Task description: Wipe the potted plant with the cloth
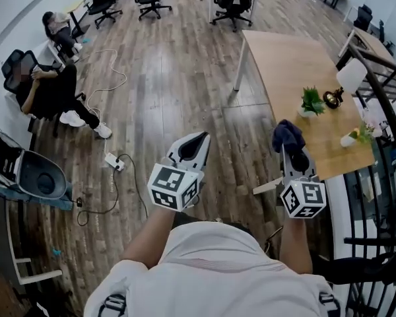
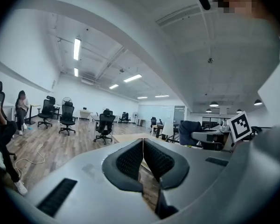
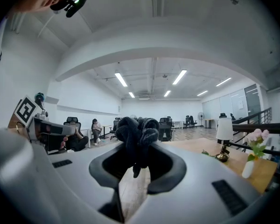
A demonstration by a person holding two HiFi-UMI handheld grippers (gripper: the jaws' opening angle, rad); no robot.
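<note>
Clamping a dark cloth (image 1: 287, 133), the right gripper (image 1: 290, 149) has both pads pressed on the bunched fabric, which bulges above the jaw tips. The left gripper (image 2: 143, 143) is empty: its jaws are fully together, ribbed pads touching. Both grippers point nearly level, side by side above the wooden floor (image 1: 165, 78). The potted plant (image 1: 311, 102) stands on the wooden table (image 1: 284, 58), ahead of the right gripper and slightly to its right, well apart from the cloth. A table lamp (image 1: 348, 78) stands just beyond the plant. A small vase of flowers (image 1: 356, 136) stands further to the right of that gripper, near the table edge.
</note>
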